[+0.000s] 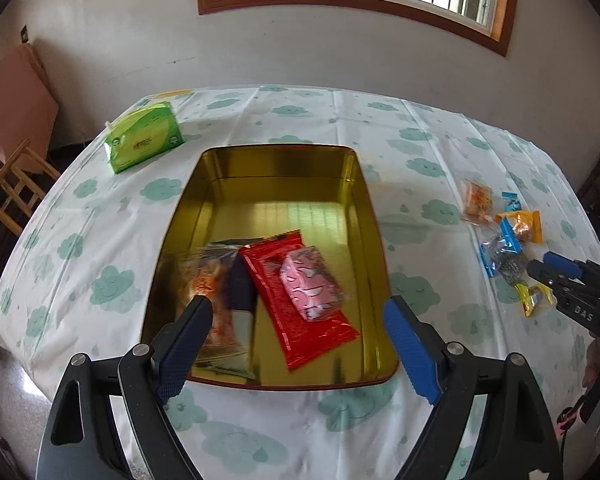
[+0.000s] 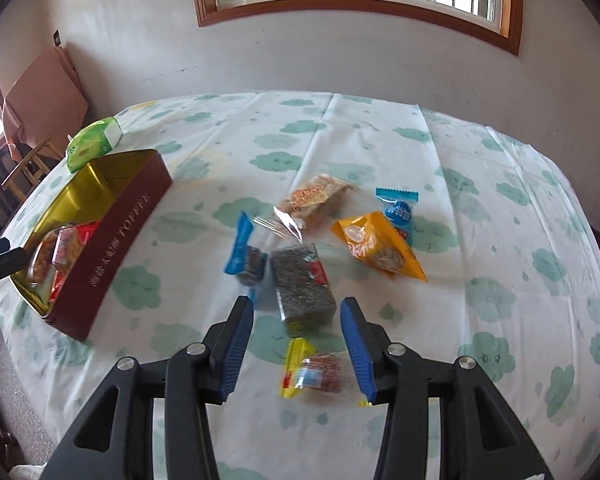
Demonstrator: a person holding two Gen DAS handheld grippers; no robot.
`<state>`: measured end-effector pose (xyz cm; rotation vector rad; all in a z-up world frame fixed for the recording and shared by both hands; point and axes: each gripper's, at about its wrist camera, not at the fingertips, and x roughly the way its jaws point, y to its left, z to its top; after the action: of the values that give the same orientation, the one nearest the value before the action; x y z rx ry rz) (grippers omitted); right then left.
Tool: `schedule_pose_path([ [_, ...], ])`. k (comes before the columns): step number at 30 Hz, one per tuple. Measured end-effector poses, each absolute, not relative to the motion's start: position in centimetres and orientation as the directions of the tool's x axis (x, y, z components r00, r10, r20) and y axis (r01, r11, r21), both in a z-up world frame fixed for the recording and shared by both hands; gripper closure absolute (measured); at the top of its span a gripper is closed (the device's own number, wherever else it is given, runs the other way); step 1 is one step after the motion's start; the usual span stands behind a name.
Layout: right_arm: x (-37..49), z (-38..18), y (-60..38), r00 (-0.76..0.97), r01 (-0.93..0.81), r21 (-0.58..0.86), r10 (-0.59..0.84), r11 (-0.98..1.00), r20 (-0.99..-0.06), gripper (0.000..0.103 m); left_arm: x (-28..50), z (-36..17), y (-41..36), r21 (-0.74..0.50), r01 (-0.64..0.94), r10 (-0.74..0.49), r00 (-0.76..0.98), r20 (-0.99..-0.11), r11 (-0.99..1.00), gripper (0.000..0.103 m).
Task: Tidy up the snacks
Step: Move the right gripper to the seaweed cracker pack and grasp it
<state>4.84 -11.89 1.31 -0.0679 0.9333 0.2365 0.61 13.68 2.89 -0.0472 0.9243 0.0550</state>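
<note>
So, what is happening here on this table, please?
A person holding a tool in each hand is sorting snacks into a gold tin. The tin already holds a red packet, a pink packet and a clear-wrapped snack. The left tool is open above the tin and holds nothing. The right tool is open around a dark seed bar among the loose snacks on the tablecloth, not yet closed on it.

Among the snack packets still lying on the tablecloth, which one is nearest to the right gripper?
The yellow-ended packet, lying low between the open fingers of the right gripper. The dark seed bar and the other packets lie farther away.
</note>
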Motion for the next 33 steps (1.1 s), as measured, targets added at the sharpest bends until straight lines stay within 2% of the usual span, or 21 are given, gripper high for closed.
schedule_pose_path([
  [10, 7.3, -1.7, -11.6, 0.528, -0.256, 0.056, 0.188, 0.965, -0.828, 0.057, 2.2, 0.9, 7.4, -0.025, 0.064, -0.057, 0.566, -0.822, 0.998, 0.018],
  [13, 7.7, -2.1, -11.3, 0.526, -0.266, 0.066, 0.202, 0.962, -0.826, 0.06, 2.4, 0.3, 6.3, -0.021, 0.086, -0.065, 0.556, -0.829, 0.996, 0.018],
  [14, 7.9, -2.2, -11.1, 0.525, -0.266, 0.064, 0.201, 0.962, -0.827, 0.064, 2.4, 0.2, 6.1, -0.021, 0.09, -0.068, 0.553, -0.831, 0.996, 0.018],
  [27, 6.4, -2.3, -8.5, 0.53, -0.329, 0.071, 0.246, 0.942, -0.812, 0.067, 3.2, -0.9, 4.6, -0.012, 0.115, -0.073, 0.541, -0.838, 0.993, 0.018],
  [33, 5.9, -1.3, -9.7, 0.556, -0.308, 0.085, 0.252, 0.947, -0.792, 0.068, 4.1, -1.3, 3.7, 0.044, 0.104, -0.021, 0.554, -0.832, 0.994, 0.016],
])
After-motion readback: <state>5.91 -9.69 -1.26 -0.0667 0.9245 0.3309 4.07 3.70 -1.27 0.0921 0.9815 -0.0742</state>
